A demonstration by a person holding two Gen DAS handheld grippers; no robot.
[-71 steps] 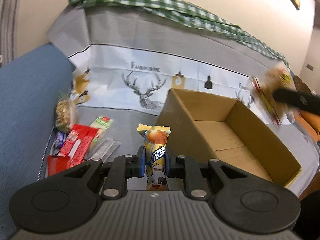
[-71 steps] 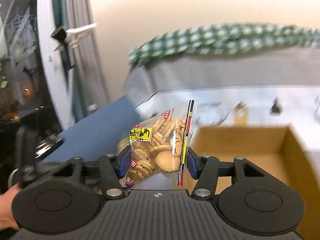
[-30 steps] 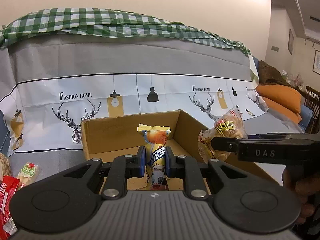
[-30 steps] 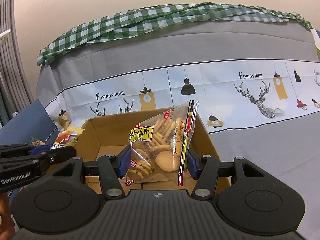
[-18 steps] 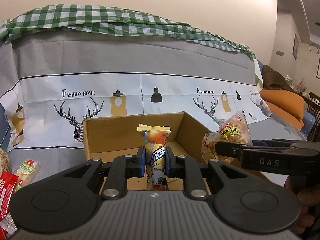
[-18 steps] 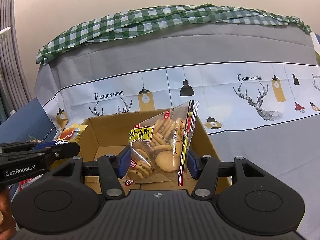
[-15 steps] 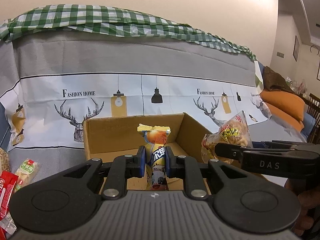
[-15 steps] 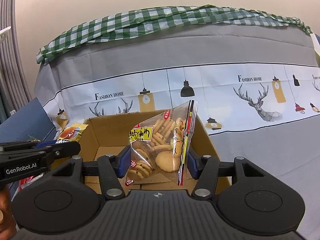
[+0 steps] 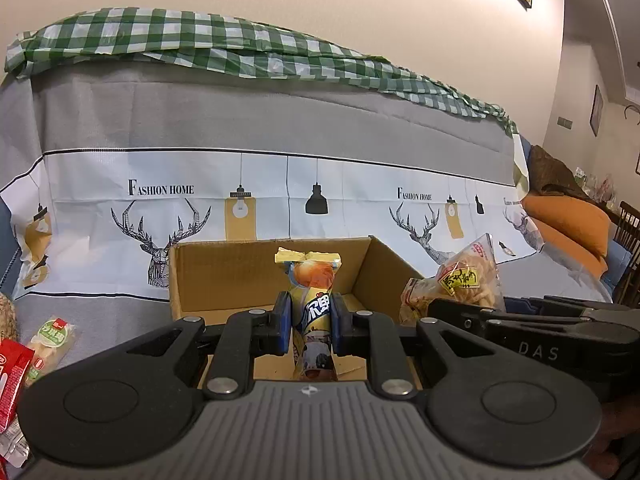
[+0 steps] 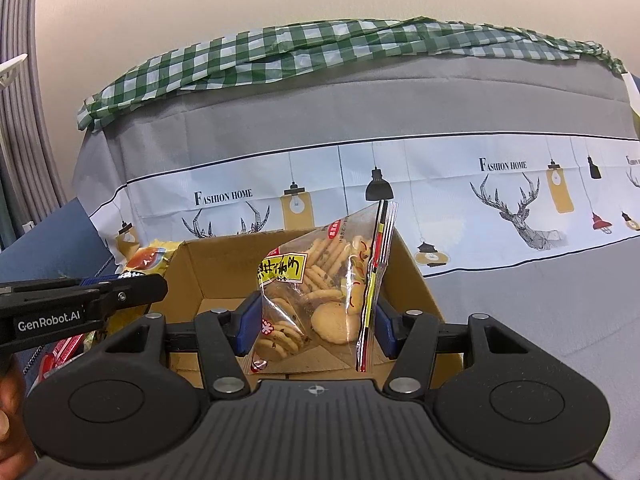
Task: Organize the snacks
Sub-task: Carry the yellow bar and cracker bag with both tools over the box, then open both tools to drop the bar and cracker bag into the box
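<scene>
Left gripper [image 9: 307,330]: narrow, blue pads clamped on a slim yellow snack packet [image 9: 311,312], held upright, crimped top edge above the fingertips. Right gripper [image 10: 314,322]: about half spread, pads pressed on both sides of a clear cookie bag [image 10: 320,292], bag upright, striped seal strip on its right edge, yellow label facing the camera.

Just ahead of and below both tools: open cardboard box [image 9: 224,272], flaps up, bare floor visible under the held packs. Both packs held over the box opening, apart from its floor as far as can be told.

Seen from the left tool: other tool's black body marked DAS coming in from the right, cookie bag at its tip near the box's right wall. Seen from the right tool: other tool's arm marked GenRobot.AI coming in from the left, yellow packet at its tip by the box's left wall; bit of a hand [image 10: 8,412] at the bottom left edge.

Left of the left tool, outside the box: green-label packet [image 9: 50,338] and red packet [image 9: 12,376] lying on the grey cover.

Behind the box: grey and white deer-print cover [image 9: 280,120], green checked cloth [image 9: 200,46] draped over its top. Far right: orange cushion [image 9: 568,220].
</scene>
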